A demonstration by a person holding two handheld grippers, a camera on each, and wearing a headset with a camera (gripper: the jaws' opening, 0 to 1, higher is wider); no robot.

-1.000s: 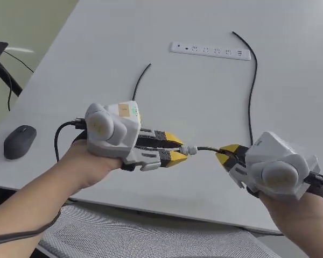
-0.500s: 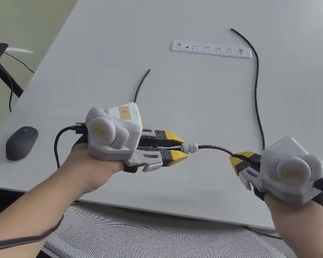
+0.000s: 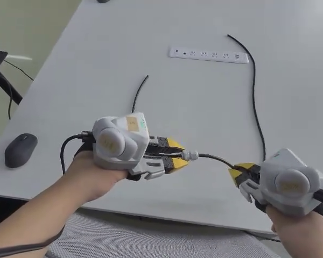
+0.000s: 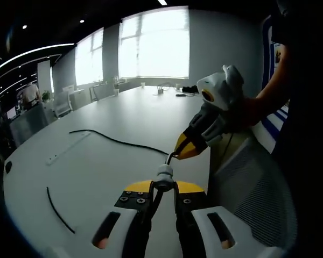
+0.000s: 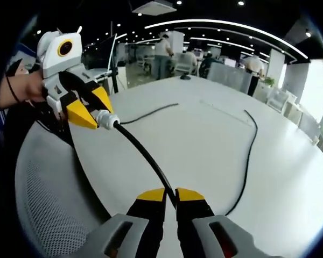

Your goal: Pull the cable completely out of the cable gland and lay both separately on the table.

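Black cable (image 3: 215, 157) — clenched in right claw (image 3: 234, 173) | cable gland (image 3: 189, 156) on it grasped by left claw (image 3: 182, 154)

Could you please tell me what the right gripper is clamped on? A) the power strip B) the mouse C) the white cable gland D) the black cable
D: the right gripper is shut on the black cable, which runs on to the cable gland held in the left gripper.

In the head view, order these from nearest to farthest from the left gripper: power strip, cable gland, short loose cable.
1. cable gland, held by the left gripper.
2. short loose cable, on the table beyond.
3. power strip, far across the table.
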